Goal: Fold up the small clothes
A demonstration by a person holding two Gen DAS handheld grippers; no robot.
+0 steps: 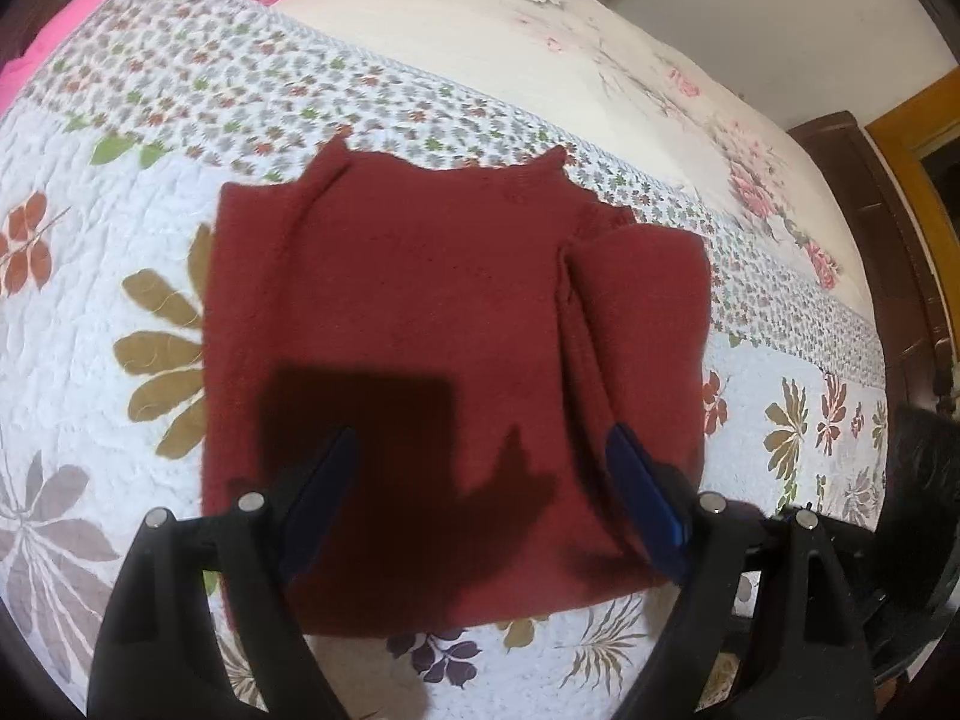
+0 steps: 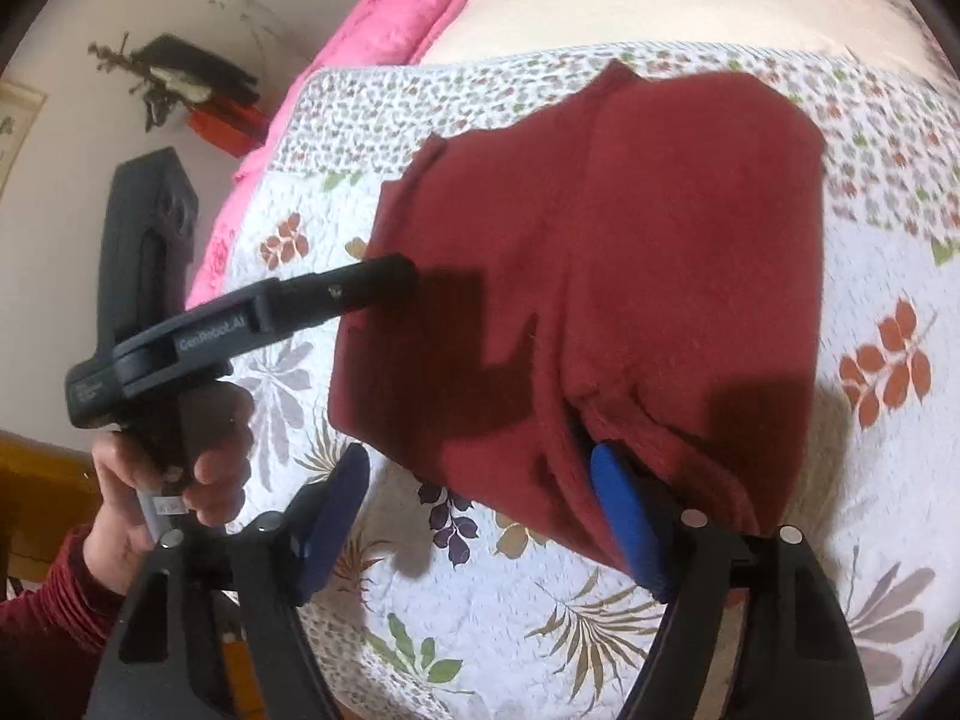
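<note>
**Red top between open fingers**

A dark red knitted top (image 1: pixel 432 324) is laid flat on the flowery quilted bedspread (image 1: pixel 78 276). The left gripper (image 1: pixel 480 450) is held wide open above it. The right gripper (image 2: pixel 480 468) is spread apart too, one blue finger (image 2: pixel 624 516) tucked against the top's near edge.

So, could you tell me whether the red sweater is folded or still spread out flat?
Partly folded: the red sweater lies on the quilt with both sides turned in over its body, not yet halved lengthwise.

Bare quilt (image 1: pixel 90 276) all around red sweater (image 1: pixel 432 324); left tongs (image 2: pixel 396 276) overhang its near-left edge.
</note>
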